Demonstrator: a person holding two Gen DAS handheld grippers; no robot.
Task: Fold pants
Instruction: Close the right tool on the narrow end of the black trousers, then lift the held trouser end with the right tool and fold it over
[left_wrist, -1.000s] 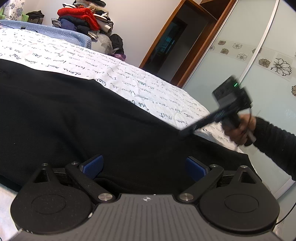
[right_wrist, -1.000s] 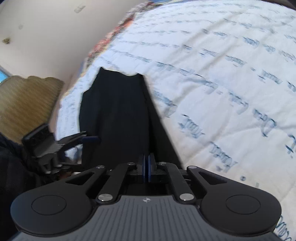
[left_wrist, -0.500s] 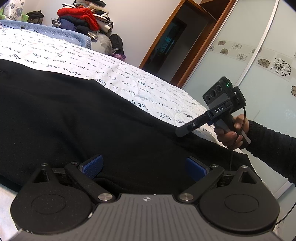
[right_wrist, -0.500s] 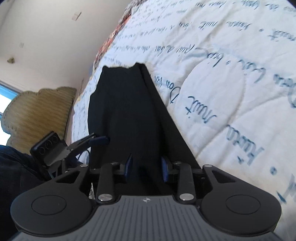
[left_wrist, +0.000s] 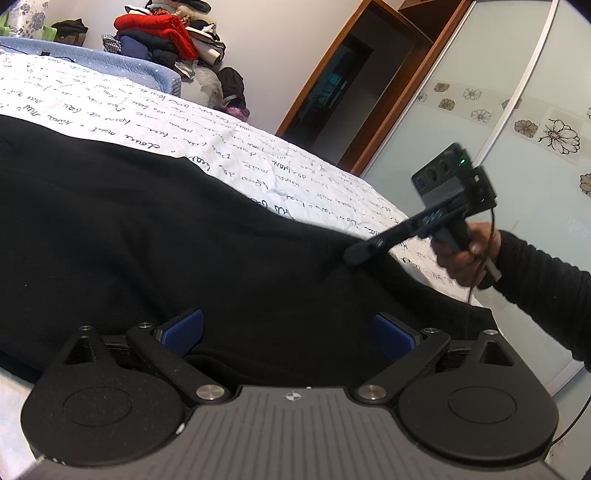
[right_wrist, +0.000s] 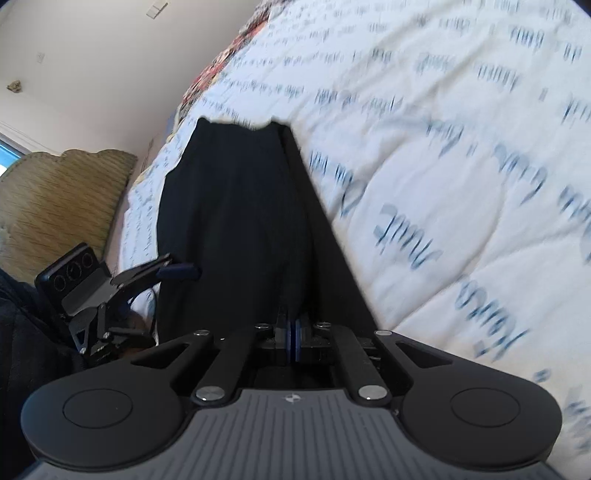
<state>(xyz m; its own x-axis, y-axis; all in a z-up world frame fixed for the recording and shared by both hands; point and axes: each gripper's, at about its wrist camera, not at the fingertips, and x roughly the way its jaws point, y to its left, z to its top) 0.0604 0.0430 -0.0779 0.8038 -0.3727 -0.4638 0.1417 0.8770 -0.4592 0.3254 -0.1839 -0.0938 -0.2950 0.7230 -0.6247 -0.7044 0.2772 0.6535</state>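
Step in hand: taking hold of the near end of the black pants (left_wrist: 155, 236) with both tools, ahead of a lengthwise fold, as I judge it.
Pants: laid long and flat on the script-printed bedspread (right_wrist: 461, 155), running straight away from the right jaws to a far end near the headboard (right_wrist: 55, 206).
Right gripper (right_wrist: 294, 341): jaws pressed together, blue pads touching; the pants' edge sits right at them, most likely pinched between, though dark cloth hides the contact.
Left gripper (left_wrist: 288, 334): jaws spread wide, holding nothing; black fabric lies just ahead of and between the blue pads (left_wrist: 183, 326).
Next move calls for: closing the left jaws on the fabric edge in front of them, then lifting both corners level and carrying them toward the far end.
Caution: motion blur in the right view suggests the tool is moving; a one-sided pull could skew the cloth.
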